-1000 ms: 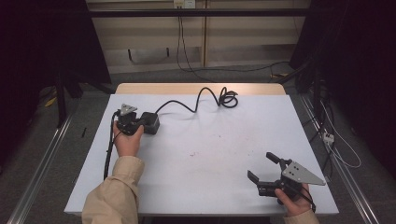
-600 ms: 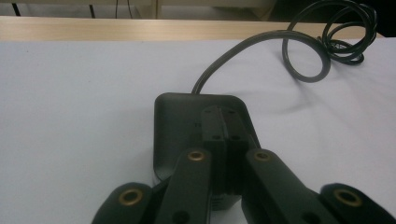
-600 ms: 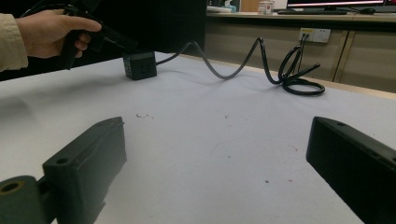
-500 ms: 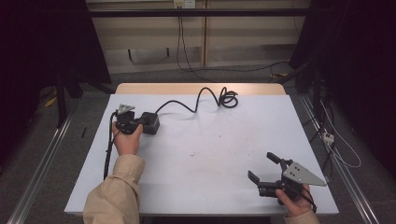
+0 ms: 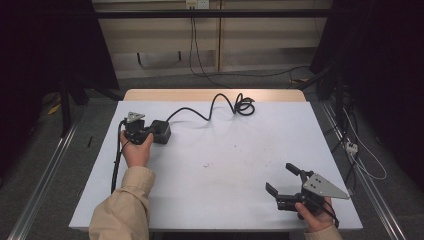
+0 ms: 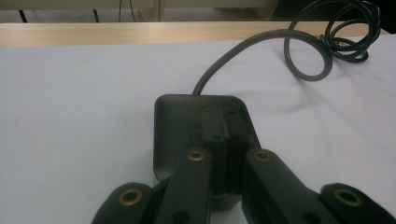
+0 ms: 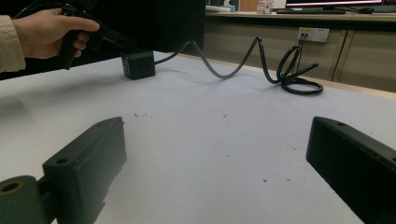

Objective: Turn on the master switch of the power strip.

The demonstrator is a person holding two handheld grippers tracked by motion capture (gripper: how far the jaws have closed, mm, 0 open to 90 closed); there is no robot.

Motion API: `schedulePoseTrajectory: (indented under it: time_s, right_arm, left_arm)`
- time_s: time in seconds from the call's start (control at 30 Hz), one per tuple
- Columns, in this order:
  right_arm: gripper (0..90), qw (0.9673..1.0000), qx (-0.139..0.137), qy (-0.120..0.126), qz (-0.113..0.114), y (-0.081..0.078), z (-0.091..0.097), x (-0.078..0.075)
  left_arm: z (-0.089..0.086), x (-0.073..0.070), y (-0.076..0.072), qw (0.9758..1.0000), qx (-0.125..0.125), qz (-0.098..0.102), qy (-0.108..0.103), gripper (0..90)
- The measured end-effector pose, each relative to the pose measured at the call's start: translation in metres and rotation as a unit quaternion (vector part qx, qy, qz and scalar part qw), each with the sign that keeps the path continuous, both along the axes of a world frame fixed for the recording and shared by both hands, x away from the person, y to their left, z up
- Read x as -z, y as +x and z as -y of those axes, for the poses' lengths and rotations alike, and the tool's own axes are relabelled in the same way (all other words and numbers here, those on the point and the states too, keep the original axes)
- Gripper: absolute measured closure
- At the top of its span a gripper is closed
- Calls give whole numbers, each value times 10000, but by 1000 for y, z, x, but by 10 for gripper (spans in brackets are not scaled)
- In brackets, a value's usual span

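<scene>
A white table [image 5: 215, 150] carries a black power cube [image 5: 161, 131] near its left side, its dark cable [image 5: 220, 102] snaking toward the far edge and ending in a loose coil. The left gripper [image 5: 141, 131], held in the left hand [image 5: 135, 150], sits right against the cube. The right gripper [image 5: 286, 180] rests near the front right corner, jaws spread wide

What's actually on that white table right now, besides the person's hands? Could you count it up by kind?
Handheld grippers: 2, the left gripper and the right gripper
Black power cube: 1
Black cable joined to the cube: 1
Total: 4
</scene>
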State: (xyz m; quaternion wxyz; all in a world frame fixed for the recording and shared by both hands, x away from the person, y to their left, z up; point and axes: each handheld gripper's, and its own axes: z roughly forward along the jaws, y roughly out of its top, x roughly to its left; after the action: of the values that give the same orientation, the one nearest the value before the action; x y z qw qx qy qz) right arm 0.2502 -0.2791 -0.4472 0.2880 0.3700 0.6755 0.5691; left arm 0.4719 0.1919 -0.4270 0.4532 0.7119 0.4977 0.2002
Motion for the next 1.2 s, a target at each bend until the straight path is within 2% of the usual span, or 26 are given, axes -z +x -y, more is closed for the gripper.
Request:
schedulePoseTrajectory:
  time_s: [0.13,0.27,0.37,0.57,0.73,0.83,1.1,1.17,1.2]
  right_arm:
    - [43,10000,-5,-6,4,0,0,0]
    - [43,10000,-12,-1,5,0,0,0]
    - [43,10000,-10,-2,3,0,0,0]
    - [43,10000,-15,-8,2,1,0,0]
    - [43,10000,-12,3,3,1,0,0]
    - [43,10000,-12,6,0,1,-1,0]
    - [43,10000,-27,0,-5,2,-1,0]
    - [43,10000,-27,-4,-4,2,-2,0]
    - [43,10000,-26,-6,-2,2,-2,0]
  left_arm:
    - [-1,0,0,10000,-12,-9,-50,900]
    - [0,0,-1,10000,-5,34,31,900]
    - [0,1,-1,10000,-44,10,-48,900]
    - [1,-1,-1,9999,-84,28,-51,900]
    - [1,-1,-2,10000,-27,24,-42,900]
    - [2,-3,-4,10000,12,5,-76,817]
    - [-2,-12,-11,9998,-11,-82,-186,516]
    - [-2,-14,-14,9998,11,-80,-189,460]
    - [-2,-16,-16,9999,55,-111,-121,425]
